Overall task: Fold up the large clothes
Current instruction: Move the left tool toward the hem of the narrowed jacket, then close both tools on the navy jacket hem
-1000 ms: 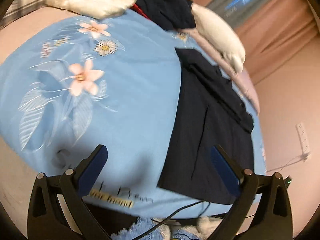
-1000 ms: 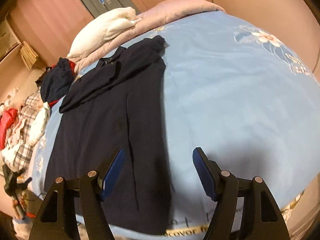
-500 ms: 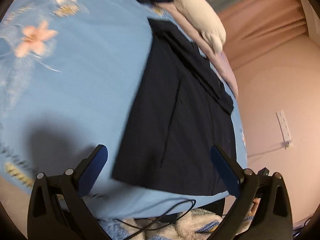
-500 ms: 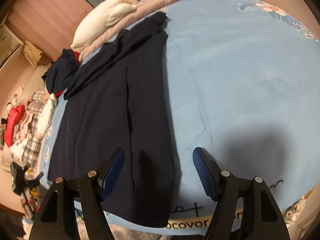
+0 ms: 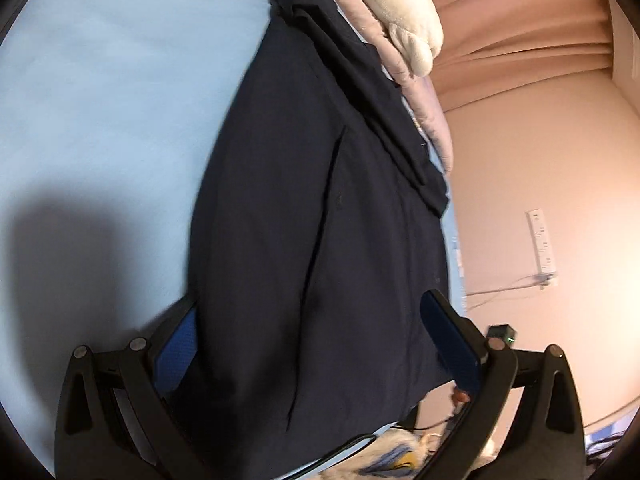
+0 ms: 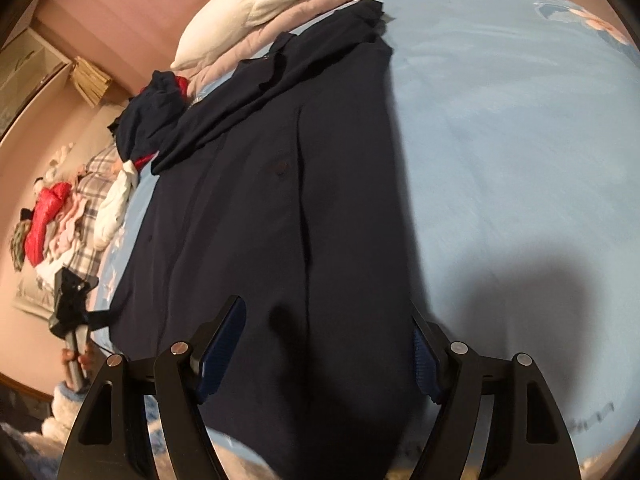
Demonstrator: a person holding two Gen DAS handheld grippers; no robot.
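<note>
A dark navy shirt (image 5: 312,208) lies flat on the light blue bedsheet (image 5: 112,100), its sleeves folded across the far end. It also shows in the right wrist view (image 6: 280,200). My left gripper (image 5: 316,336) is open, low over the shirt's near hem, one finger on each side of it. My right gripper (image 6: 328,344) is open, also close over the near hem, with the cloth between its fingers. Neither grips the cloth.
A white pillow (image 6: 244,12) and a pink quilt (image 5: 416,92) lie past the shirt's far end. A heap of clothes (image 6: 80,208) sits at the bed's left side in the right wrist view. A wall (image 5: 540,200) with a power strip stands close on the right.
Both grippers have moved down and closer over the shirt's near hem. The left one swung right from the flowered sheet onto the shirt. Both stayed open.
</note>
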